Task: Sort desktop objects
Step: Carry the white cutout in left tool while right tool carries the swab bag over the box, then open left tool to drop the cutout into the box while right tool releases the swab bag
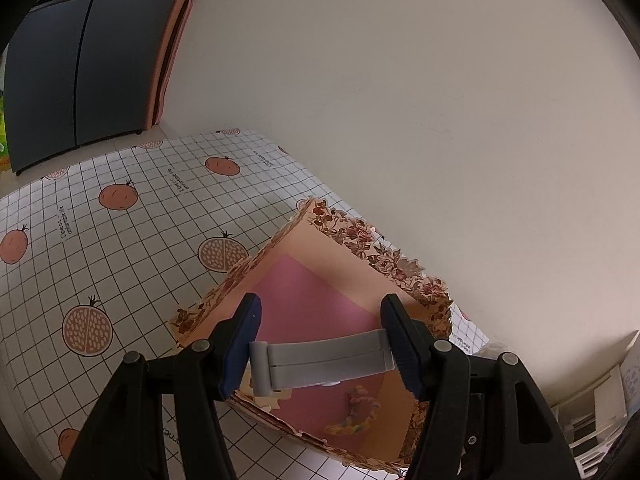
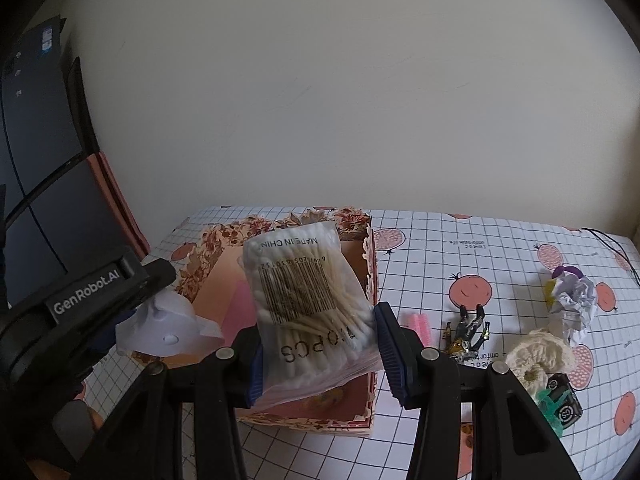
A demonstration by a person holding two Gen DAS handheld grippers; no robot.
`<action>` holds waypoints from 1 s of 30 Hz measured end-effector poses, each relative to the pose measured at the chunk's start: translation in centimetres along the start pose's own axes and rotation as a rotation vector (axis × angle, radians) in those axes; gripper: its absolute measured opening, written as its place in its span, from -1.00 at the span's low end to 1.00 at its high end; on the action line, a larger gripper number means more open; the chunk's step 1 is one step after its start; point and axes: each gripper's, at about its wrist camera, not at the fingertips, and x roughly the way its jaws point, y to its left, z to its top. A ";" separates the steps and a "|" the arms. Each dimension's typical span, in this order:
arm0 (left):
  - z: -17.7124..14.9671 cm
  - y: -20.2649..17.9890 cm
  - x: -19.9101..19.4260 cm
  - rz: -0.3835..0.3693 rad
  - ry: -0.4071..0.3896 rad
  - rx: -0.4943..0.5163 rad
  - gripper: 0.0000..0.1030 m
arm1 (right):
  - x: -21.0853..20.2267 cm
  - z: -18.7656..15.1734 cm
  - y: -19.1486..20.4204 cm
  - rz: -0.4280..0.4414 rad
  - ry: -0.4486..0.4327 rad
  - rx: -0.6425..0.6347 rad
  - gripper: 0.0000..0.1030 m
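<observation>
A tabletop (image 1: 120, 216) runs up to a plain pale wall (image 1: 400, 100); its white cover has a dark grid printed with orange fruits, whole and halved, and short lines of small text. At its far left end stands a dark cabinet (image 1: 80, 80) with a salmon-pink panel (image 1: 168, 60) between it and the wall. In the right wrist view a thin black cable (image 2: 616, 248) trails over the tabletop's far right corner. White shelving (image 1: 600, 412) shows low on the right of the left wrist view.
</observation>
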 end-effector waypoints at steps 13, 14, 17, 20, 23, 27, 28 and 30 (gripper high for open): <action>-0.1 0.3 0.3 0.006 0.010 -0.008 0.24 | 0.3 0.1 0.3 0.002 0.014 -0.005 -0.02; -0.1 0.4 0.4 0.007 0.012 -0.009 0.24 | -0.2 0.3 0.8 0.001 0.014 -0.006 -0.01; -0.2 0.3 0.6 0.005 0.020 -0.011 0.24 | -0.2 0.3 1.1 -0.004 0.019 -0.031 0.12; -0.2 0.4 0.8 0.000 0.033 -0.019 0.24 | 0.5 0.0 1.3 -0.026 0.031 -0.065 0.25; -0.2 0.3 1.0 0.007 0.038 -0.017 0.24 | 0.5 0.0 1.4 -0.019 0.033 -0.062 0.25; -0.3 0.3 1.3 0.015 0.048 -0.020 0.24 | 1.1 -0.1 0.6 -0.026 0.040 -0.052 0.25; -0.4 0.3 1.3 0.018 0.050 -0.019 0.24 | 1.2 -0.1 0.5 -0.027 0.043 -0.044 0.25; -0.4 0.2 1.4 0.020 0.053 -0.016 0.24 | 1.1 -0.2 0.3 -0.029 0.048 -0.031 0.25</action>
